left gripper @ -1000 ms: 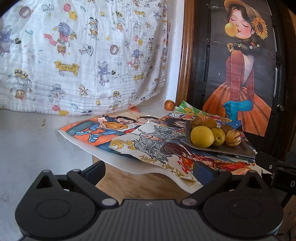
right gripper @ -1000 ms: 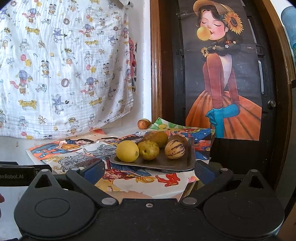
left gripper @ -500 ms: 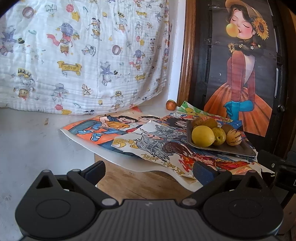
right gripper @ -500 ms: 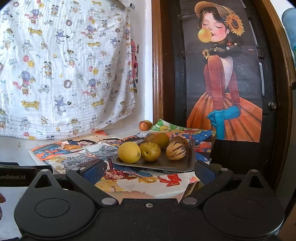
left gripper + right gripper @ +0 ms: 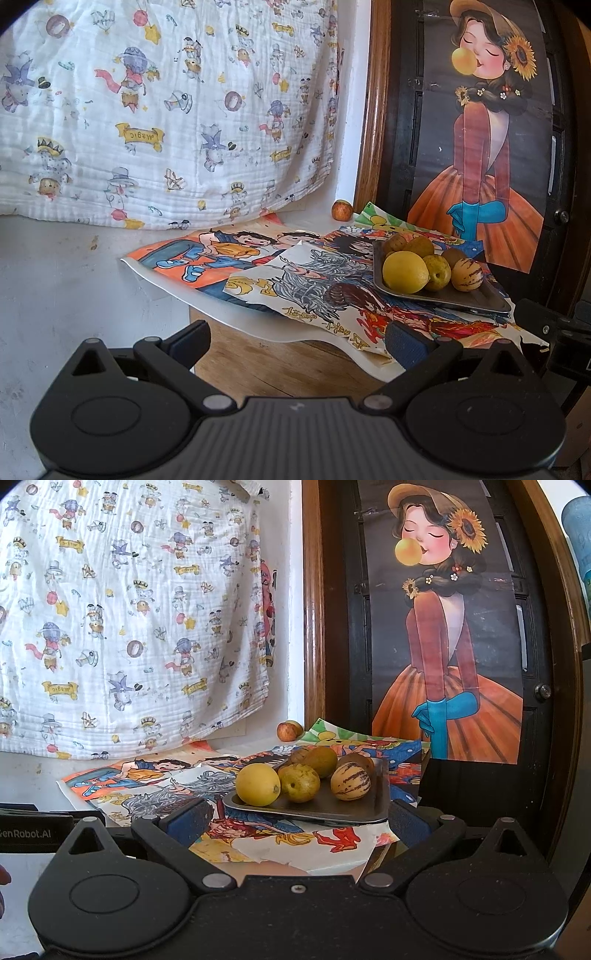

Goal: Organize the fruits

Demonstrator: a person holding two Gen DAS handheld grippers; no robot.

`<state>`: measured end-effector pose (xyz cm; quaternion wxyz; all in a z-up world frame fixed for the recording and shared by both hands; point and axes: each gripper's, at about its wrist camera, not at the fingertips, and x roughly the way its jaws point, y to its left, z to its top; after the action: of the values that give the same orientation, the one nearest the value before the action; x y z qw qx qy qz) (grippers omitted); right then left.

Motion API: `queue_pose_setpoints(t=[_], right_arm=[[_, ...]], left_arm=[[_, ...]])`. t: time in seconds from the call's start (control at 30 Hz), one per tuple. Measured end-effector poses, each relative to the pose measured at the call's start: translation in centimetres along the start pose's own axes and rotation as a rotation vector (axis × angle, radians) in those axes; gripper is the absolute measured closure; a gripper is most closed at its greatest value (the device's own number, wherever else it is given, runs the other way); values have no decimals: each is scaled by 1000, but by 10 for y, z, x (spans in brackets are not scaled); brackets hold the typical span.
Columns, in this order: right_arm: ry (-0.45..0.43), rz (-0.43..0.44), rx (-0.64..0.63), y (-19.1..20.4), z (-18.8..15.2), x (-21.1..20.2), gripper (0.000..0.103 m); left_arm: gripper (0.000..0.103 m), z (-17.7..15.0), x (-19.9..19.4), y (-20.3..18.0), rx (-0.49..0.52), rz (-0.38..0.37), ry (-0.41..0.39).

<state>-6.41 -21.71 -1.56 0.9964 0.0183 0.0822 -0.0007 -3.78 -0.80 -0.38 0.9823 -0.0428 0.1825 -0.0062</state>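
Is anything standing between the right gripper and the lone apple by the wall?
Yes. The tray of fruit lies directly ahead of the open right gripper, with the apple behind it by the door frame. A reach must go over or around.

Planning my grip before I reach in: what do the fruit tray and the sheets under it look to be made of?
The tray looks like thin metal, dull grey with a soft sheen and a rolled rim; coated plastic can't be ruled out. The sheets look like matte paper: hand-coloured drawings, white curling edges that droop over the wooden table.
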Motion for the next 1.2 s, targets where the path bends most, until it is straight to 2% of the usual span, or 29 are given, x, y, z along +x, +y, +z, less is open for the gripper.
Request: queue_pose_setpoints(t=[1.2], right_arm=[[-1, -1, 2, 0, 0, -1, 0]], left_arm=[[0, -2, 0, 2, -4, 4, 5]])
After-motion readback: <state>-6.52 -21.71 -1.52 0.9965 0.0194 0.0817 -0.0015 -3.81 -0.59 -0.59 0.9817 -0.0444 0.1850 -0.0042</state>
